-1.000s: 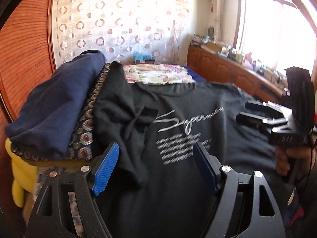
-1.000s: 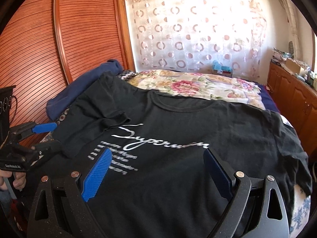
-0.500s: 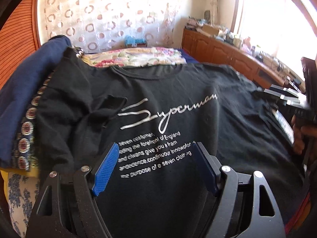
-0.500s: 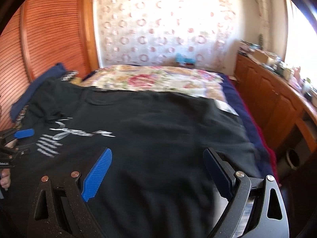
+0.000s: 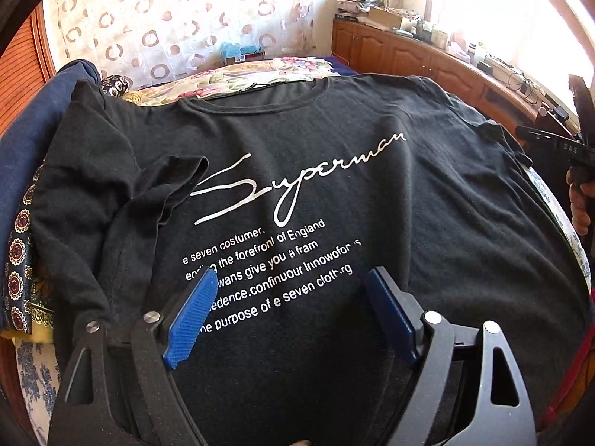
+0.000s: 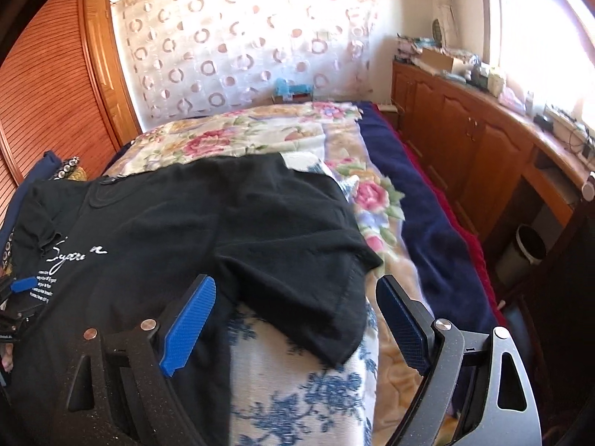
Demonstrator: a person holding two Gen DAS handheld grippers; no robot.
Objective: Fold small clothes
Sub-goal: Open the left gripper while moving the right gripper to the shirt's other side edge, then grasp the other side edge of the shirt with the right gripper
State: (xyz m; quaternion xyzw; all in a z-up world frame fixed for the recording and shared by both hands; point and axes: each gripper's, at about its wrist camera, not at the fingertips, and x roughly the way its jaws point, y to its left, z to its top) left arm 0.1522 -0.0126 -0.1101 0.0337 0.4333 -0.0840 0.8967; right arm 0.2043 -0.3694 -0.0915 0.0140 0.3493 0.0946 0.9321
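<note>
A black T-shirt [image 5: 372, 193] with a white "Superman" print lies spread face up on the bed. Its left sleeve [image 5: 160, 186] is crumpled inward over the chest. My left gripper [image 5: 293, 278] hovers over the lower lines of print, its jaws opening, with only flat cloth below them. My right gripper [image 6: 297, 286] hangs over the shirt's right sleeve [image 6: 316, 304] at the bed's side. Its jaws are closing but still wide, and the pads do not press the sleeve. Each gripper shows at the edge of the other's view: the right gripper [image 5: 550, 141] and the left gripper [image 6: 22, 284].
A navy garment [image 5: 22, 141] and a patterned cloth [image 5: 18, 260] lie left of the shirt. A floral bedspread [image 6: 241, 137] and a navy blanket [image 6: 427, 230] cover the bed beyond. Wooden cabinets [image 6: 465, 130] and a bin [image 6: 528, 249] stand on the right.
My left gripper has shifted from the crumpled left sleeve to the middle of the print and come closer to it. My right gripper has swung from the chest to the right sleeve.
</note>
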